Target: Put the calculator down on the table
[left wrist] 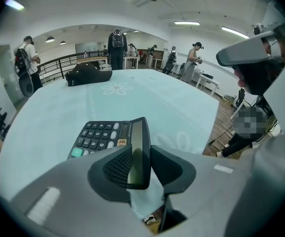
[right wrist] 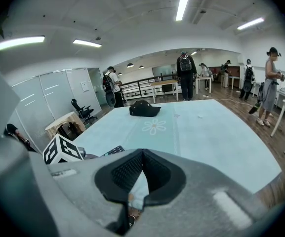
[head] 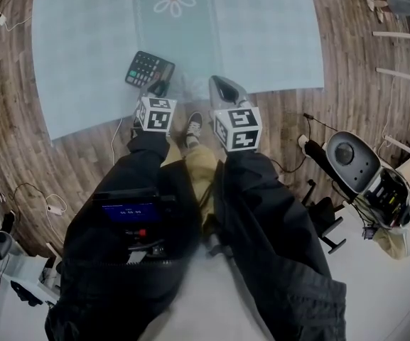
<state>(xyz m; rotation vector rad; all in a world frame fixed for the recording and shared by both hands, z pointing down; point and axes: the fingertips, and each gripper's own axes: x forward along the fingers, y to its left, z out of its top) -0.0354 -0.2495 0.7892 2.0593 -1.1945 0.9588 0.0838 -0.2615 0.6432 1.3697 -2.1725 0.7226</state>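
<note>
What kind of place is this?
Probably a big open office or workshop: long strip lights overhead, desks and an office chair near the walls, and people with backpacks standing about.

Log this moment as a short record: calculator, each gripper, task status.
calculator: appears to lie keys up on the teal-covered table, close to its near edge
left gripper: jaws apart, the calculator's display end between them, a sliver of gap at one pad
right gripper: jaws together, nothing between them
task status: calculator looks set down; left gripper not yet withdrawn
</note>
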